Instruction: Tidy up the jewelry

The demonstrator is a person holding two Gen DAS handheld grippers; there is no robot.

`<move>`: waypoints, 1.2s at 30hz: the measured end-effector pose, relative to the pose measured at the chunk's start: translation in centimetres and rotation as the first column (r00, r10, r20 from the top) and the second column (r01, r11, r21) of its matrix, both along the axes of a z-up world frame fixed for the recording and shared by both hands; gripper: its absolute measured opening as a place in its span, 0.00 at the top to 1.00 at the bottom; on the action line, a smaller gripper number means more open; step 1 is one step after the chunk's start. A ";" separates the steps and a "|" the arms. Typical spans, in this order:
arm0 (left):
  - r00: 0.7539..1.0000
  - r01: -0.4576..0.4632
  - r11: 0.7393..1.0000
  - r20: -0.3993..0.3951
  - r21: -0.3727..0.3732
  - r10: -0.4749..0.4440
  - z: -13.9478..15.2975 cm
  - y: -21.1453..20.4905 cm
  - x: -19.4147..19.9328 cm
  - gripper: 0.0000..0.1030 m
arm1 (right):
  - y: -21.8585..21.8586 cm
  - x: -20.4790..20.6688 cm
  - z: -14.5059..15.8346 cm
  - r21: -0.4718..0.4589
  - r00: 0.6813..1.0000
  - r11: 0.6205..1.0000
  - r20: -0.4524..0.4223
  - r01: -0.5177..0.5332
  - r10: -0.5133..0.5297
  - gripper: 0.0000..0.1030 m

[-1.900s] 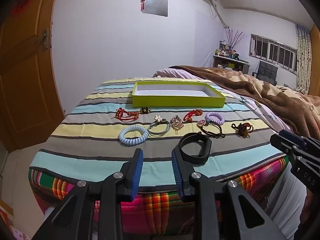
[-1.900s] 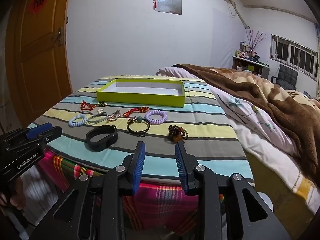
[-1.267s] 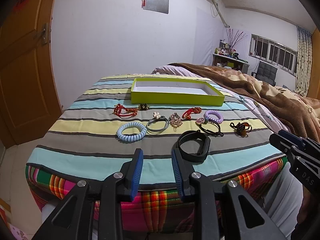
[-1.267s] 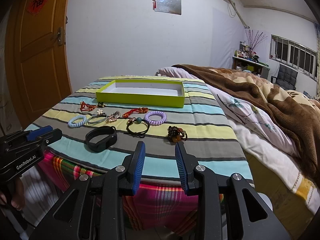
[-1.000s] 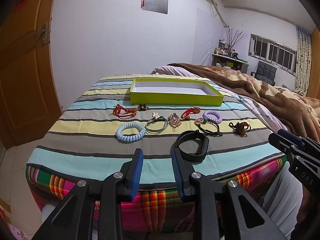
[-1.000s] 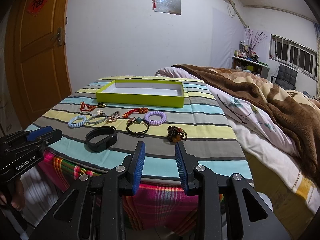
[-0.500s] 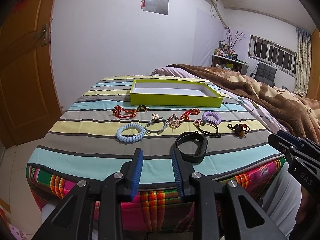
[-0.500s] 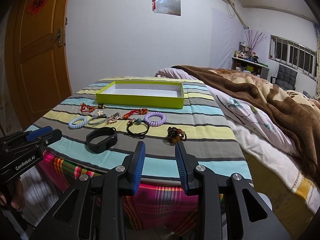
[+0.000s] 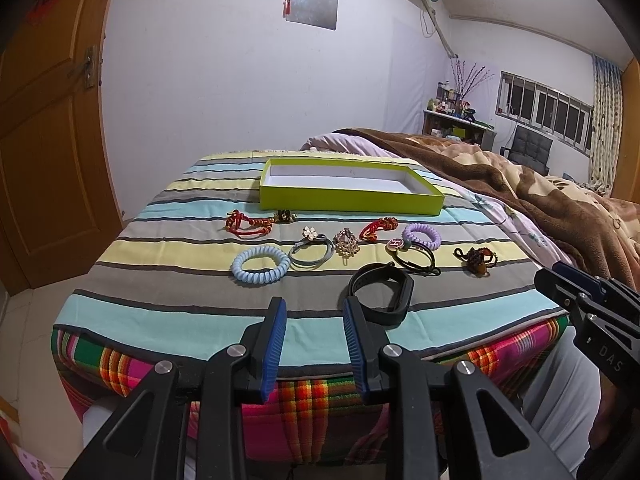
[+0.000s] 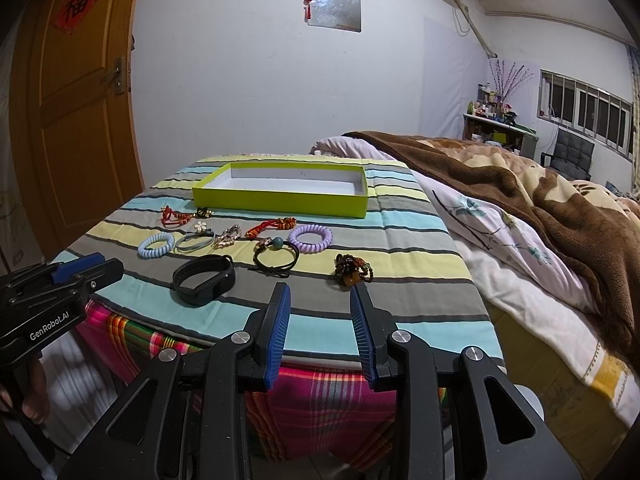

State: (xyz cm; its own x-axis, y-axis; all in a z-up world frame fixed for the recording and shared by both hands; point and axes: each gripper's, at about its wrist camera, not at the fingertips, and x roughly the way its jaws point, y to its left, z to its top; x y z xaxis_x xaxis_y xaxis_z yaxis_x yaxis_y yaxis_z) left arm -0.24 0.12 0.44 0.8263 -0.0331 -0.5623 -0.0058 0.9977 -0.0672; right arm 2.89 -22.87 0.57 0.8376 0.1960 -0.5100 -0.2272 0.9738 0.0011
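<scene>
- The left gripper (image 9: 314, 316) hangs off the near edge of the bed (image 9: 168, 320), jaws apart with nothing between them; the right gripper (image 10: 320, 300) does the same further right, jaws likewise apart and empty.
- The jewelry lies in loose rows on the striped cover, all of it on the far side of both grippers, and the shallow lime-green tray (image 9: 348, 198) sits beyond the rows, so far empty.
- Nearest piece to the left gripper: the black wristband (image 9: 380, 292), just beyond and slightly right of its right jaw. It stands on edge as a flattened loop, long axis running left to right with a slight slant.
- Nearest piece to the right gripper: the dark beaded cluster (image 10: 352, 270), just beyond the jaw tips and close to their centre line, a compact lump with no clear long axis.
- Further back lie the pale blue coil hair tie (image 9: 261, 265), the grey band with a white flower (image 9: 312, 250), the black hair tie with a charm (image 9: 412, 254) and the purple coil hair tie (image 9: 422, 235).
- My read: each hand has its own near target, and either pick means a short forward reach, then a carry over the rows to the tray.
</scene>
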 end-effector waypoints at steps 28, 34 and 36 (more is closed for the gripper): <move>1.000 0.022 0.999 -0.009 -0.029 -0.022 -0.1 -0.2 0.0 0.71 | 0.0 -0.1 0.1 0.002 1.000 1.000 0.003 -0.001 0.001 0.69; 0.999 0.033 0.999 -0.022 -0.035 -0.034 -0.3 -0.3 0.6 0.71 | 0.1 0.2 0.1 0.006 1.000 1.000 -0.004 -0.005 0.005 0.69; 0.999 0.034 0.999 -0.029 -0.035 -0.035 -0.4 -0.3 1.1 0.71 | 0.0 0.6 0.0 0.008 1.000 1.000 -0.008 -0.005 0.005 0.69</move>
